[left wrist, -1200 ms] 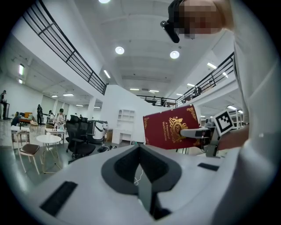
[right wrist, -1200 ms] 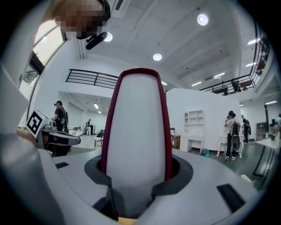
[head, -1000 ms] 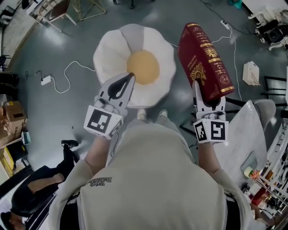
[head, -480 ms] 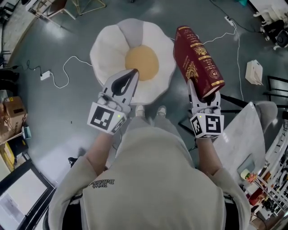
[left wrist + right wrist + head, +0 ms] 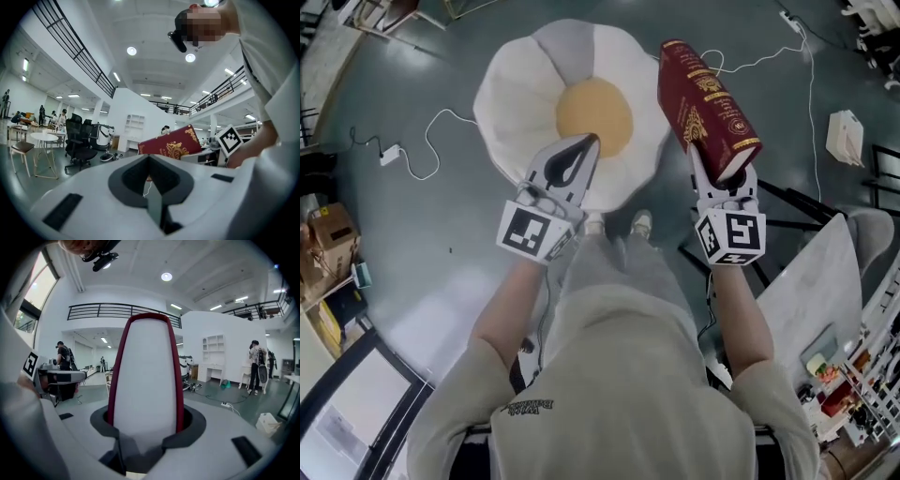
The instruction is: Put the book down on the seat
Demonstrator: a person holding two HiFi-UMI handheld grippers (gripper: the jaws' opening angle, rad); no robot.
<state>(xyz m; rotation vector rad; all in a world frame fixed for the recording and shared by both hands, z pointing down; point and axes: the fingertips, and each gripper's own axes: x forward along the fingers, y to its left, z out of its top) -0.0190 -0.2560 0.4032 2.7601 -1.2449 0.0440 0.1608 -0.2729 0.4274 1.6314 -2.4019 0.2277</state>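
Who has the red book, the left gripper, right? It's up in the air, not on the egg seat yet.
Not the left gripper. The right gripper is shut on the red book, as the right gripper view shows. The rest holds: it is in the air, not on the egg seat yet.

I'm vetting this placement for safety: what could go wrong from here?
The right gripper pinches the tall red book only at its lower end, so it may pivot or slip. The book hangs over the right edge of the egg-shaped seat; released there, it might slide to the floor.
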